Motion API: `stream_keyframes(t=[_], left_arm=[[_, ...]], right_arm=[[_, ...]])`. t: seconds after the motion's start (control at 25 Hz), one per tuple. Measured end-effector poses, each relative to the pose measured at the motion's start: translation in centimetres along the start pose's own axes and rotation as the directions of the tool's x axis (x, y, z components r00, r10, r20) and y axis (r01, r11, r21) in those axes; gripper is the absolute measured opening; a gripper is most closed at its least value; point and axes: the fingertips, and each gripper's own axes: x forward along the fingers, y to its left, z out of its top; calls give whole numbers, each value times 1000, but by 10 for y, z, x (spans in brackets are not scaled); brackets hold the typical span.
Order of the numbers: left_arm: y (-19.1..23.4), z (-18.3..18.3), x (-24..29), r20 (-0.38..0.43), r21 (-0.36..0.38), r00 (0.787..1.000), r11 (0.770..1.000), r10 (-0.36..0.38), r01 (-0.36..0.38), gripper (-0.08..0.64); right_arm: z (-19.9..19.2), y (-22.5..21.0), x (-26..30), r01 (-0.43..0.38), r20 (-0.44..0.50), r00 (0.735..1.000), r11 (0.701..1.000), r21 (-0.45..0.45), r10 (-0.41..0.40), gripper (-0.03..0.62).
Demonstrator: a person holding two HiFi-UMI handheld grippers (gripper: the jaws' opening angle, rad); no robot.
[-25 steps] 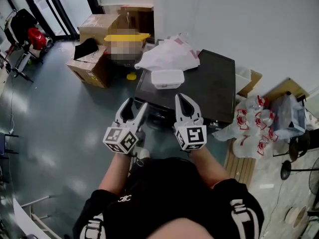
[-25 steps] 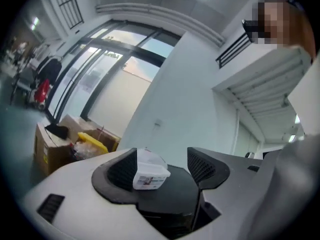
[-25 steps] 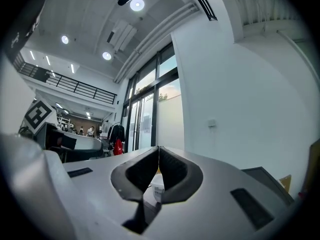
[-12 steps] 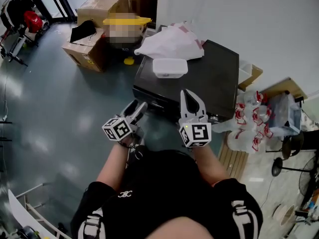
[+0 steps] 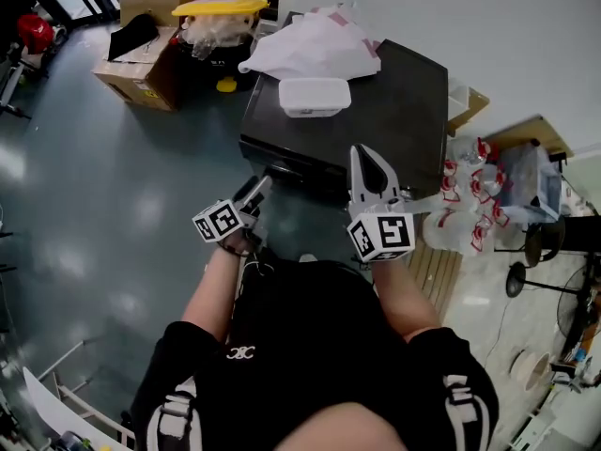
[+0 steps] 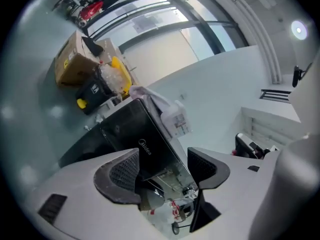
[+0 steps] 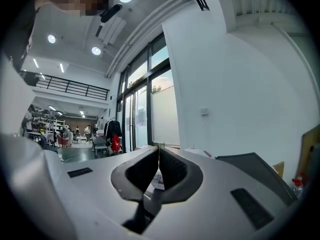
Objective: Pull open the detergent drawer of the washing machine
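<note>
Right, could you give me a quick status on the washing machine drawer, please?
Left gripper open, empty, aimed at washing machine front. Right gripper shut, empty. Drawer itself not made out; machine untouched. Box and bag on top, clear of front.

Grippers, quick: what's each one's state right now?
Left gripper: open, holding nothing.
Right gripper: closed, holding nothing.

The right tool (image 7: 159, 152) is holding its jaws pressed together, gripping nothing. Just to its right the washing machine (image 7: 252, 165) is showing its dark top, a white wall (image 7: 225, 74) rising behind; tall windows (image 7: 150, 114) are glowing ahead.
</note>
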Motion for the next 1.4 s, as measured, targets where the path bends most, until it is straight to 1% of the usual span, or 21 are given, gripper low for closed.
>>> stream_keyframes(t=[0.08, 0.2, 0.28, 0.32, 0.36, 0.4, 0.48, 0.52, 0.6, 0.64, 0.72, 0.76, 0.88, 0.96, 1.08, 1.24, 1.28, 1.4], left_arm=[[9, -1, 5, 14, -51, 1000, 998, -23, 24, 298], [23, -2, 14, 41, -138, 997, 988, -61, 66, 298], [34, 1, 22, 61, -171, 995, 982, -74, 84, 298], [36, 3, 27, 80, -198, 992, 974, -94, 108, 298], [37, 3, 33, 104, -241, 987, 960, -120, 142, 296], [42, 2, 37, 118, -275, 985, 949, -123, 151, 296], [58, -1, 40, 116, -303, 989, 946, -86, 118, 295], [61, 0, 42, 124, -320, 988, 938, -95, 130, 295], [59, 3, 47, 155, -357, 978, 915, -142, 189, 295], [60, 5, 48, 166, -370, 974, 906, -152, 204, 293], [63, 10, 49, 182, -383, 971, 898, -158, 218, 287], [65, 12, 49, 188, -383, 969, 897, -159, 222, 285], [80, 17, 50, 188, -367, 971, 907, -145, 206, 282], [82, 22, 52, 212, -389, 964, 891, -160, 233, 281], [79, 28, 56, 233, -405, 950, 866, -210, 291, 272], [85, 28, 56, 229, -400, 938, 853, -260, 334, 259], [86, 29, 55, 232, -404, 934, 847, -270, 345, 258], [89, 29, 56, 263, -438, 918, 811, -298, 388, 243]], right_arm=[[-2, -2, -2, 10, -6, 1000, 1000, -10, -10, 8], [-10, -7, -6, 33, -38, 999, 999, 0, -33, 8], [-16, -11, -8, 52, -58, 997, 999, 6, -52, 8], [-19, -14, -9, 61, -67, 996, 998, 7, -61, 8], [-22, -16, -10, 70, -77, 995, 998, 7, -69, 8], [-24, -18, -12, 78, -86, 993, 997, 8, -77, 8], [-29, -22, -14, 95, -103, 990, 995, 6, -94, 8], [-30, -24, -15, 103, -110, 989, 995, 3, -102, 8], [-31, -26, -16, 117, -117, 986, 993, -6, -117, 8], [-31, -27, -17, 124, -120, 985, 992, -11, -124, 8], [-33, -29, -18, 136, -130, 982, 991, -18, -137, 8], [-34, -28, -19, 140, -136, 981, 990, -20, -142, 8], [-37, -24, -20, 146, -150, 977, 989, -33, -149, 8], [-39, -20, -21, 143, -158, 976, 988, -51, -149, 8], [-44, -19, -22, 156, -176, 970, 985, -70, -166, 8], [-47, -21, -21, 195, -185, 961, 978, -69, -205, 8], [-47, -21, -21, 201, -185, 960, 977, -65, -210, 8], [-48, -19, -19, 205, -187, 959, 977, -65, -213, 8]])
